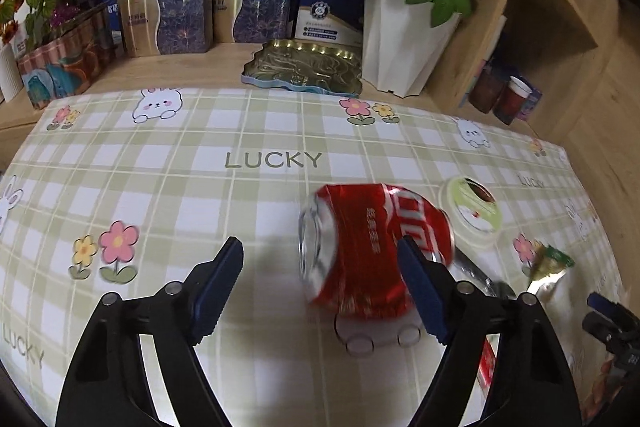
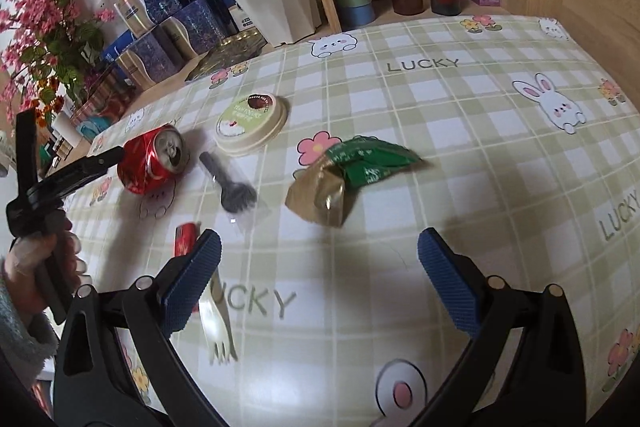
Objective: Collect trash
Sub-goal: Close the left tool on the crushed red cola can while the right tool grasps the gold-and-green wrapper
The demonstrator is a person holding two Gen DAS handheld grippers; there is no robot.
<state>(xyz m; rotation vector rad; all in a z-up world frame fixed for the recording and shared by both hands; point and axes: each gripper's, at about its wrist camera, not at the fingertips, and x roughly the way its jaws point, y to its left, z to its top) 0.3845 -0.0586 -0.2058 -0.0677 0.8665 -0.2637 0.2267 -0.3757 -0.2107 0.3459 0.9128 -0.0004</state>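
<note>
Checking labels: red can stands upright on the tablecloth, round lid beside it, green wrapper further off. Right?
Not quite. The red can lies on its side, dented, open end showing in the right wrist view. The round lid beside it and green wrapper further off are correct.

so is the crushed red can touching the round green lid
Apart. The right wrist view shows the can and the lid lying separately, with a strip of checked tablecloth visible between them.
</note>
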